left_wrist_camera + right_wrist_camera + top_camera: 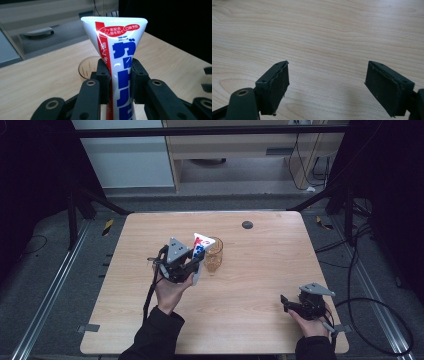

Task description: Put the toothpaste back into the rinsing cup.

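Left gripper [120, 75] clamps toothpaste tube [117, 50]; right gripper [325, 85] fingers apart; wooden table [270, 270].

1 toothpaste tube [120, 65], 1 clear amber cup [214, 254], 1 small black disc [247, 224]; 2 grippers, left [192, 265], right [327, 85]; 1 table [260, 270]

Laboratory or test-bench setting, light wooden table [260, 270] enclosed by a black metal frame [210, 131], aluminium rails [47, 290] on grey carpeted floor, loose cables [372, 315] at the right, black-and-yellow hazard tape [107, 226], pale cabinet [125, 155] beyond.
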`<state>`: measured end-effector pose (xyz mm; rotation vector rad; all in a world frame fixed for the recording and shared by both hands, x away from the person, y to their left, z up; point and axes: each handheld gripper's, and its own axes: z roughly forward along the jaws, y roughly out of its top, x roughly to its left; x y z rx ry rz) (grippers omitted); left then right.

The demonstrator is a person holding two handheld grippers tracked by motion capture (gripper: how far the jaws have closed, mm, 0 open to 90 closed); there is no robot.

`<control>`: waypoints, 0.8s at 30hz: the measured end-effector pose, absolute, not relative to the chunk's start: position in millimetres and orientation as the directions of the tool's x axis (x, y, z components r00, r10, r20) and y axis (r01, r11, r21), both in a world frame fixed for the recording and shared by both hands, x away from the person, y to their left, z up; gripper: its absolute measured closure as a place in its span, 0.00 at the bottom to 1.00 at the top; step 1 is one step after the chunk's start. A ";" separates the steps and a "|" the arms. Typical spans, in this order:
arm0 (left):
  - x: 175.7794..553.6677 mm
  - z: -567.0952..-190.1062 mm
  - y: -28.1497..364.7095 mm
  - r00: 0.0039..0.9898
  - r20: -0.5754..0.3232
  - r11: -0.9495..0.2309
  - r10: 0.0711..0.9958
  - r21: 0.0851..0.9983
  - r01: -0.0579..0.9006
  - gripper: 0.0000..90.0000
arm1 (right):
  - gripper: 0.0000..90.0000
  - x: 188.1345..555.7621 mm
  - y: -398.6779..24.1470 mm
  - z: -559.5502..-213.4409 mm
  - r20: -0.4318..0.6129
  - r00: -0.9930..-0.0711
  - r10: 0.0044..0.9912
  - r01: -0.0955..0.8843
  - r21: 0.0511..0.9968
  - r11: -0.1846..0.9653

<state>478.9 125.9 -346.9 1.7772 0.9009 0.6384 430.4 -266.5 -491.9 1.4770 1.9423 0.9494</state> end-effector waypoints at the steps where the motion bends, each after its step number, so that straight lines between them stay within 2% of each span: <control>1: 478.9 -346.9 125.9 0.583 0.015 -0.220 0.813 0.933 0.283 0.80 | 0.21 430.3 -266.0 -491.9 0.012 -0.272 0.962 0.601 0.783 0.161; 12: 496.2 -337.9 122.1 0.538 0.006 -0.161 0.843 0.957 0.241 0.80 | 0.21 429.9 -265.9 -491.5 0.009 -0.273 0.962 0.594 0.788 0.161; 24: 527.5 -341.7 117.7 0.499 -0.041 -0.092 0.865 0.967 0.240 0.80 | 0.21 430.4 -265.9 -492.6 0.004 -0.271 0.962 0.589 0.792 0.162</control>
